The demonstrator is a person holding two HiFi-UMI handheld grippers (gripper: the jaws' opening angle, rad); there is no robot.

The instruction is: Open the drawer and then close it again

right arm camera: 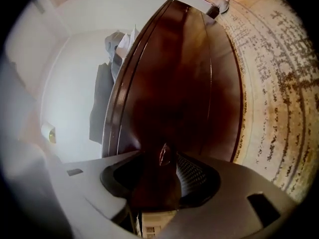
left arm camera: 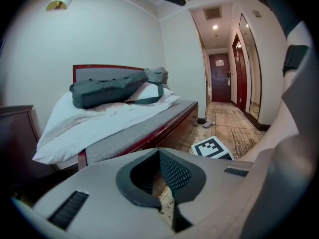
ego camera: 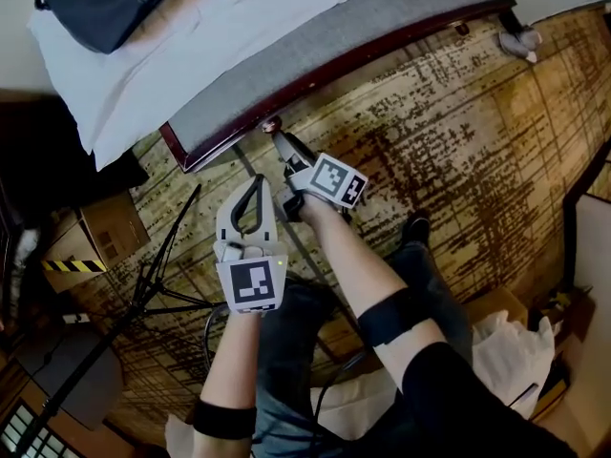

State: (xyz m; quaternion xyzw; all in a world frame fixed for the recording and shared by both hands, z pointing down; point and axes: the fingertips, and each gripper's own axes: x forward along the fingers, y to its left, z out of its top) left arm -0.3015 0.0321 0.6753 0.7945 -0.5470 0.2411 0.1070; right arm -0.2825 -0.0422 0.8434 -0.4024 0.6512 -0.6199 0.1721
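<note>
Head view gives the only print to be seen: bold black-and-white square markers on the cube of the left gripper (ego camera: 256, 184) and on the cube (ego camera: 337, 180) of the right gripper (ego camera: 280, 143), and a strip of yellow-and-black hazard tape (ego camera: 72, 265) on a cardboard carton at the left, none of it forming words. Both forearms reach forward and down from a crouched person over patterned carpet (ego camera: 458, 141), each wearing a black band near the elbow. The left one is the shorter reach, and its gripper hangs above the floor, well short of the bed (ego camera: 334, 36), with its jaws pressed together on nothing. The right arm stretches further, its gripper rolled onto its side and aimed at the low corner of the bed's dark red wooden base. There the drawer front (right arm camera: 179, 83) fills the right gripper view, its face seeming in line with the frame. Its small knob (right arm camera: 164, 154) stands just between the tips of the right jaws, which are spread wide with neither pad pressing it. A dark bag (ego camera: 105, 3) lies on the white bedding.
</note>
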